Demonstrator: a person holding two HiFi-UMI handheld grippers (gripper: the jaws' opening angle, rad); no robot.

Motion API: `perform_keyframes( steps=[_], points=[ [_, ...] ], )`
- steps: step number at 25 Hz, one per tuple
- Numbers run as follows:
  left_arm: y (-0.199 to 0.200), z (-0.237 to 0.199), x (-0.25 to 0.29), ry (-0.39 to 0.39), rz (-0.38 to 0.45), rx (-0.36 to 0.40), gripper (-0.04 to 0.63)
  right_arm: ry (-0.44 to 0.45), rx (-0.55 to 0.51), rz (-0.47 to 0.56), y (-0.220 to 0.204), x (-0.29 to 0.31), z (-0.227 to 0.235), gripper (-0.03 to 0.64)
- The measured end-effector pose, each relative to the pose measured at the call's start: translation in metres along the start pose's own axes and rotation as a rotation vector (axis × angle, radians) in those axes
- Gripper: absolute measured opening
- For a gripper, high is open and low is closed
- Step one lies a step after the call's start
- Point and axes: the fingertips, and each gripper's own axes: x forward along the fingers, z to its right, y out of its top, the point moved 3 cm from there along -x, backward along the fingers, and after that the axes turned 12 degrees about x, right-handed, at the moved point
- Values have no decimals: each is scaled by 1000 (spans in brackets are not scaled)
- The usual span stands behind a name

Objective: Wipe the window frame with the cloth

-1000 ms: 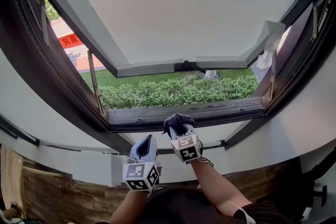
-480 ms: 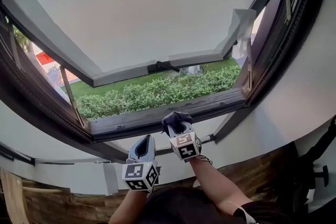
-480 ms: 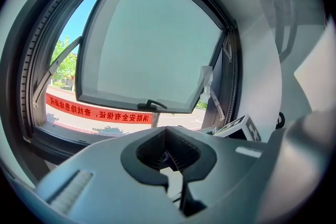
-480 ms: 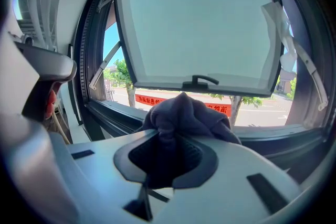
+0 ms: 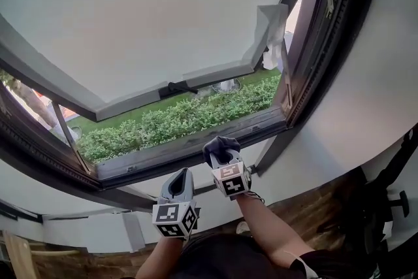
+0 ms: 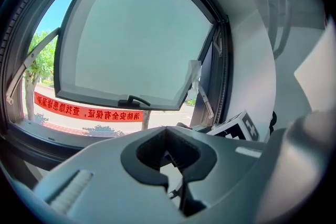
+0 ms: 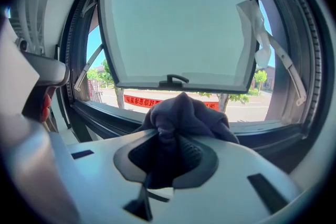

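Dark cloth (image 7: pixel 184 118) bunched in right hand-held gripper (image 7: pixel 173 162), crumpled folds

The head view faces the window frame (image 5: pixel 196 148) from behind; both gripper views face it nearer, sharing the sash (image 6: pixel 131 44).

The head view swings to the right, so the whole window frame (image 5: pixel 196 147) slides left and tilts in the picture. Its bottom rail now climbs toward the right, where it lay nearly level a second ago. The sash handle (image 5: pixel 176 87), the white scrap (image 5: pixel 270 26) on the sash corner and the hedge (image 5: pixel 176 121) drift left with it, and the red banner (image 6: pixel 86 112) drops out of the head view at the left edge. The pale wall (image 5: pixel 372 95) right of the opening fills far more of the picture.
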Motion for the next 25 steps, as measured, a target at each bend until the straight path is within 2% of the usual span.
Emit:
perform_keyframes(
  steps=[25],
  points=[
    [10, 70, 61, -92, -11, 28, 9, -184, 99, 30, 10, -36, 146, 66]
  ],
)
